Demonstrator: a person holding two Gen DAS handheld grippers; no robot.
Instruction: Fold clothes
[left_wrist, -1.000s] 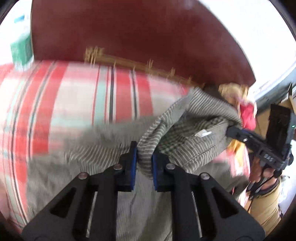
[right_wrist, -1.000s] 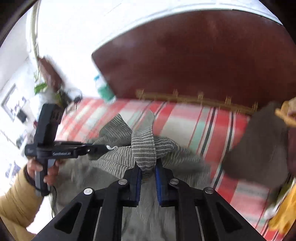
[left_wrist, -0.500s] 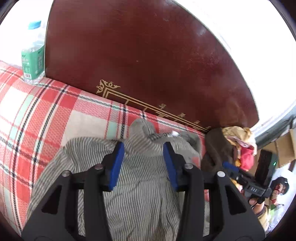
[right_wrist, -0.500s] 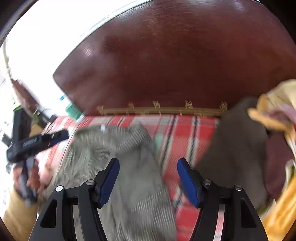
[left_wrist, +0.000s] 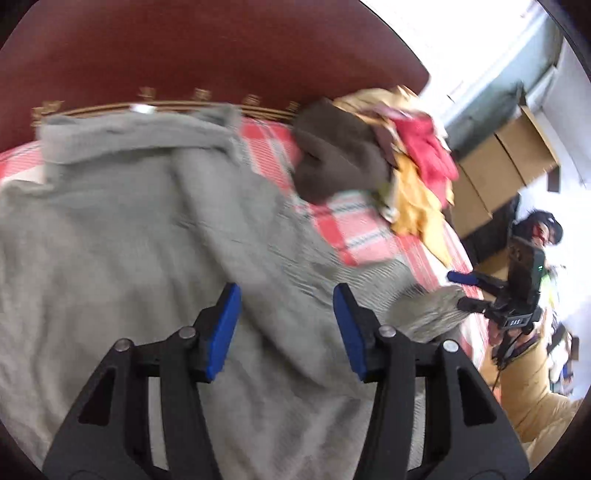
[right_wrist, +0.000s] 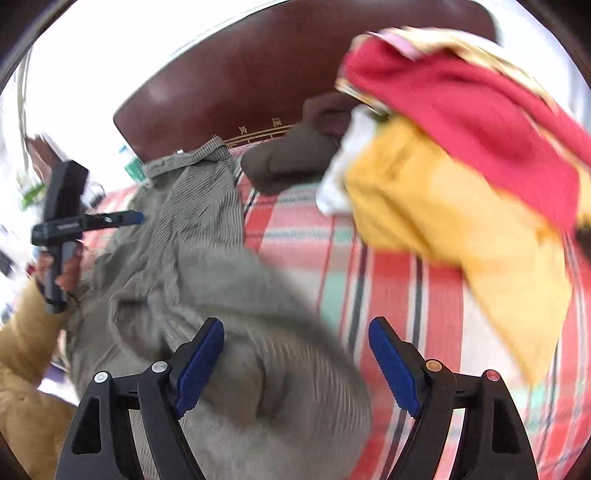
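Note:
A grey striped garment (left_wrist: 140, 229) lies spread on the red plaid bed (left_wrist: 354, 229), its collar toward the headboard. It also shows in the right wrist view (right_wrist: 207, 266). My left gripper (left_wrist: 286, 328) is open and empty above the garment's middle. My right gripper (right_wrist: 295, 363) is open and empty over the garment's bunched lower right corner. The right gripper shows in the left wrist view (left_wrist: 461, 291), at that corner near the bed's right edge. The left gripper shows in the right wrist view (right_wrist: 138, 218), over the garment's left side.
A pile of clothes, dark brown (left_wrist: 336, 162), red (right_wrist: 461, 110) and yellow (right_wrist: 454, 229), sits at the bed's right by the dark red headboard (left_wrist: 221, 55). Cardboard boxes (left_wrist: 506, 162) stand beyond the bed. A water bottle (right_wrist: 133, 166) stands at the far left.
Both grippers have let go of the striped garment and opened. It now lies spread on the bed. Both grippers have pulled back, the right one toward the garment's lower right corner.

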